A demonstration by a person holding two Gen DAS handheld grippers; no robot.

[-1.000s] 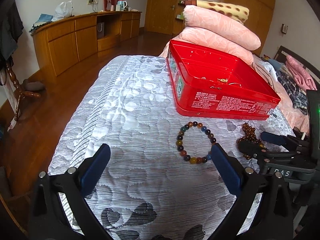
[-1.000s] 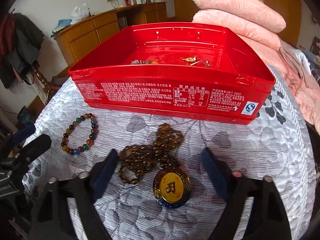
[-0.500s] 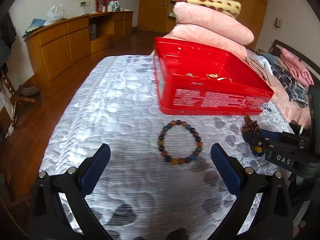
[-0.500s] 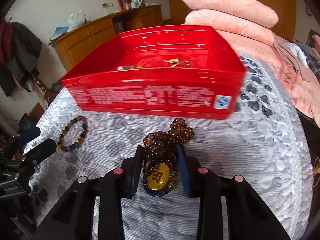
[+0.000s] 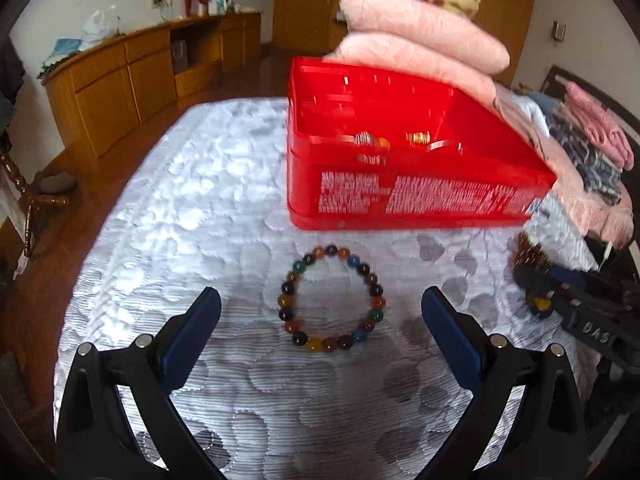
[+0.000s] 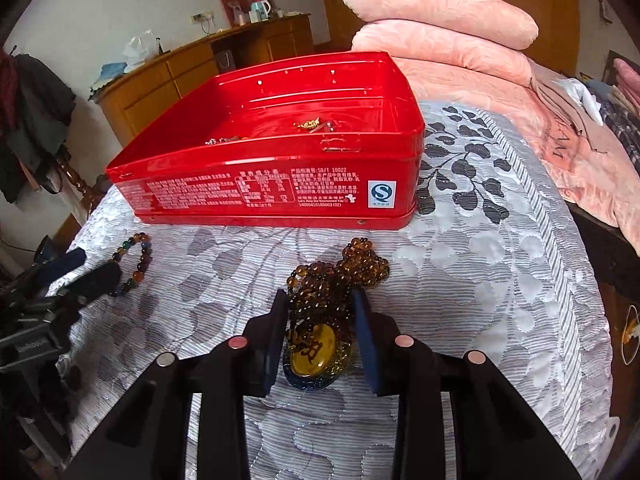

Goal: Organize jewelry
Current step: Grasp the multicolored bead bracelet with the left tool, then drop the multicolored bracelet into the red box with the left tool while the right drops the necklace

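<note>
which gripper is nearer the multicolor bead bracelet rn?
Left. The left gripper hangs open with the bead bracelet lying between its fingers. The right gripper is off to the bracelet's right, shut on the brown bead necklace.

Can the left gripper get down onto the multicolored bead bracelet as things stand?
Probably yes: the left gripper is open, the bracelet lies flat between its fingers, and nothing covers it. The red tin sits beyond.

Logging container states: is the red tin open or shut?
Open. The red tin has no lid on it, and small gold pieces show on its floor.
</note>
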